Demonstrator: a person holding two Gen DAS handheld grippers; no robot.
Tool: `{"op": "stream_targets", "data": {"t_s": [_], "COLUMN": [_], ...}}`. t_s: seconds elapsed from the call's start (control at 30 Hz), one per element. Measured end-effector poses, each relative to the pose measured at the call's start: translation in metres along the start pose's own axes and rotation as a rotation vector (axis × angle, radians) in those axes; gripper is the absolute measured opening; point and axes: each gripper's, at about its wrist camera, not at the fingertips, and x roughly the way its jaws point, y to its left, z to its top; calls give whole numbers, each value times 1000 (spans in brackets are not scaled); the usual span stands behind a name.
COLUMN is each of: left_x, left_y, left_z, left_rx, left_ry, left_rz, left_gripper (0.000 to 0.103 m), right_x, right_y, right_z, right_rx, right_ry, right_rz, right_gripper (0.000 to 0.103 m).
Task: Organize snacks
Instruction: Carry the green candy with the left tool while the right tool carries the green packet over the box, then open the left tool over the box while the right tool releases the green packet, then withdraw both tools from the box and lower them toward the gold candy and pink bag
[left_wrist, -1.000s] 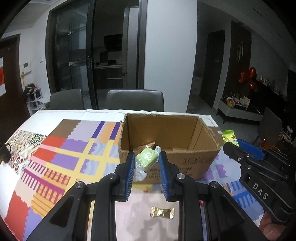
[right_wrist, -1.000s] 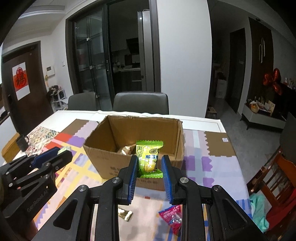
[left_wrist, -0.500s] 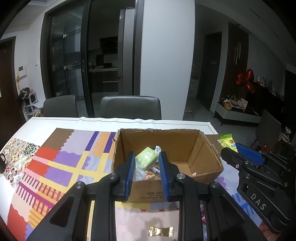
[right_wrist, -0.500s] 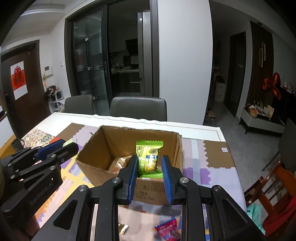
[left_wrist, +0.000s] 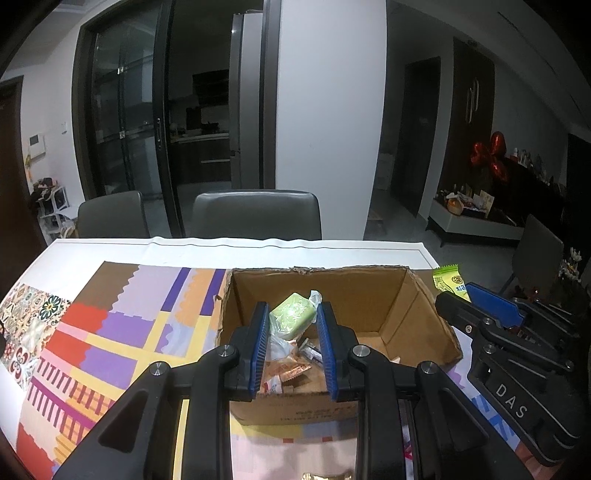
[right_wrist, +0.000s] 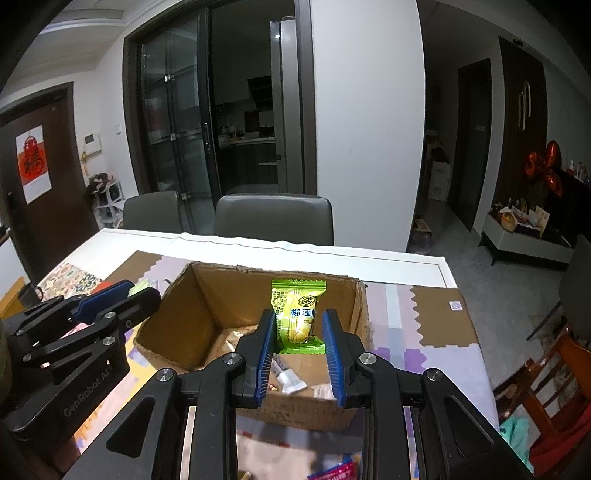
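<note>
An open cardboard box (left_wrist: 424, 306) (right_wrist: 177, 306) stands on the patterned tablecloth with several wrapped snacks inside. My left gripper (left_wrist: 291, 317) is shut on a pale green snack in clear wrap (left_wrist: 293, 320) and holds it above the box opening. My right gripper (right_wrist: 299, 325) is shut on a green and yellow snack packet (right_wrist: 297, 314), also above the box. Each gripper shows at the edge of the other's view: the right gripper (left_wrist: 476, 299) and the left gripper (right_wrist: 122, 291).
A gold wrapped sweet (left_wrist: 325, 475) lies on the table in front of the box. A red and pink packet (right_wrist: 332, 470) lies near the front edge. Two grey chairs (left_wrist: 255, 214) stand behind the table. A wooden chair (right_wrist: 546, 376) stands at the right.
Both grippers have risen and moved forward over the box, each still holding its snack. The inside of the box now shows in both views.
</note>
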Motion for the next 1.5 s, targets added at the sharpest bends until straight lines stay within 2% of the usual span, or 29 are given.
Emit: {"op": "stream_targets", "data": {"t_s": [0.53, 0.77, 0.93, 0.97, 1.03, 1.13, 1.33, 1.5], "left_x": [43, 47, 45, 45, 43, 41, 34, 29], "left_y": [6, 5, 7, 7, 9, 12, 14, 14], "left_z": [0, -5, -6, -6, -5, -5, -5, -3], "left_rx": [-12, -2, -7, -7, -6, -13, -18, -18], "left_ry": [54, 71, 71, 69, 61, 52, 35, 27], "left_rz": [-26, -18, -12, -9, -1, 11, 29, 47], "left_gripper": [27, 28, 38, 41, 50, 58, 71, 74], "right_x": [36, 43, 42, 42, 40, 35, 28, 21], "right_y": [4, 6, 7, 8, 8, 7, 8, 5], "right_z": [3, 1, 1, 1, 2, 3, 5, 7], "right_rx": [-15, -18, -20, -19, -14, -4, -4, 4], "right_ry": [45, 60, 63, 63, 54, 35, 17, 0], "right_rz": [-1, -5, -20, -21, -27, -41, -52, -67], "right_gripper": [28, 28, 29, 30, 48, 61, 72, 79]}}
